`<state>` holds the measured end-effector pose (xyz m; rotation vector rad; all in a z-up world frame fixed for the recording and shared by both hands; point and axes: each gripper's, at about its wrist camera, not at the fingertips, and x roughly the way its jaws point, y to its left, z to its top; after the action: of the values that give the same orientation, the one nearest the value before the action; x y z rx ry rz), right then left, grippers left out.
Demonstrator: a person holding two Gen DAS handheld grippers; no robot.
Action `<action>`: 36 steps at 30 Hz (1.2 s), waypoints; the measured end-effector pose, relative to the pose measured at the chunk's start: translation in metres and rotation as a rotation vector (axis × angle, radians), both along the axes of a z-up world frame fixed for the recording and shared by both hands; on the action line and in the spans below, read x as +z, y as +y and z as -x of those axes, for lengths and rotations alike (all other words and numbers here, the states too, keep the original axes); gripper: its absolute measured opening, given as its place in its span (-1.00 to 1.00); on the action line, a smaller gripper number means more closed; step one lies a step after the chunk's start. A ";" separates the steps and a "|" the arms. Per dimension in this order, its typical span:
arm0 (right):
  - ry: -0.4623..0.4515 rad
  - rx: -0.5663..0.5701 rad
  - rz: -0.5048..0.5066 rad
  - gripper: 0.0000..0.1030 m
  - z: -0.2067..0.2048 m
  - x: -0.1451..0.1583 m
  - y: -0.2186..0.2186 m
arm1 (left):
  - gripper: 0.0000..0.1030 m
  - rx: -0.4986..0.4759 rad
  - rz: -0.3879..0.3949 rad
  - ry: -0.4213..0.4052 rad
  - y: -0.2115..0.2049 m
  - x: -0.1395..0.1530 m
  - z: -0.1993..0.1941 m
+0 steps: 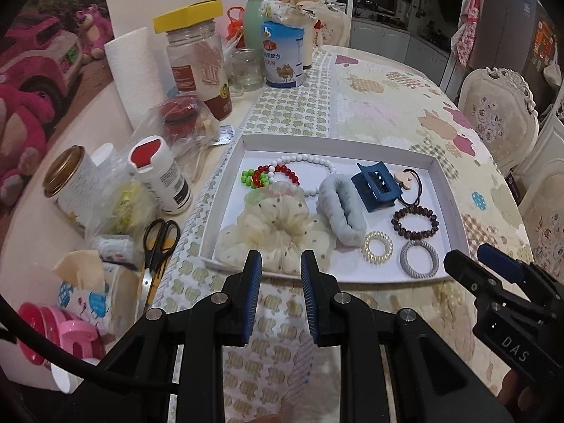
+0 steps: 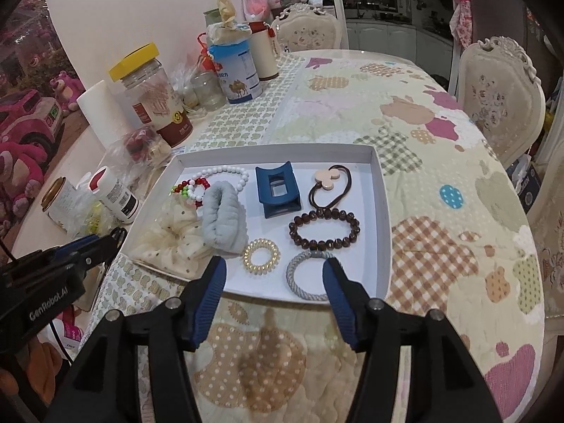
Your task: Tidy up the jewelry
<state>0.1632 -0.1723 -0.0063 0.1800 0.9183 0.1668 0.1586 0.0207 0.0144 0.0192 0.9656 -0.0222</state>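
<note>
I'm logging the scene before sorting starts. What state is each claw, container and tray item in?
Left claw: open, empty, short of the tray.
Right claw: open wide, empty, over the tray's near edge.
White tray: lidless, holding the accessories.
Yellow-lidded jar: lid tilted, not seated.
Blue hair clip: shut, upright.
Cream scrunchie: lying flat, grey scrunchie overlapping it.
Scissors: closed.

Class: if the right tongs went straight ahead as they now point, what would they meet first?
Probably the grey braided hair tie at the tray's near edge; the open right tongs are near it, though depth is unclear.
</note>
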 end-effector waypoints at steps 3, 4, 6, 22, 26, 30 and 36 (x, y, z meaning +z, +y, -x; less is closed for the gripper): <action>-0.010 0.003 -0.001 0.20 0.009 0.005 0.001 | -0.59 0.004 0.001 -0.011 0.000 0.003 0.010; -0.013 0.004 0.002 0.20 0.011 0.007 0.002 | -0.59 0.006 -0.002 -0.015 0.000 0.004 0.012; -0.021 0.007 0.005 0.20 0.016 0.010 0.003 | -0.59 0.009 -0.005 -0.026 0.001 0.007 0.019; -0.069 0.031 0.038 0.24 0.046 0.035 0.010 | -0.59 0.031 -0.011 -0.077 0.003 0.024 0.055; -0.077 0.030 0.038 0.24 0.051 0.039 0.010 | -0.59 0.034 -0.013 -0.081 0.003 0.025 0.060; -0.079 0.032 0.039 0.25 0.055 0.040 0.010 | -0.59 0.034 -0.013 -0.086 0.002 0.026 0.062; -0.084 0.033 0.047 0.26 0.059 0.042 0.009 | -0.59 0.030 -0.016 -0.095 -0.002 0.030 0.068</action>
<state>0.1037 -0.1633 0.0356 0.1137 0.8410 0.1822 0.0901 0.0190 0.0447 0.0206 0.8713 0.0141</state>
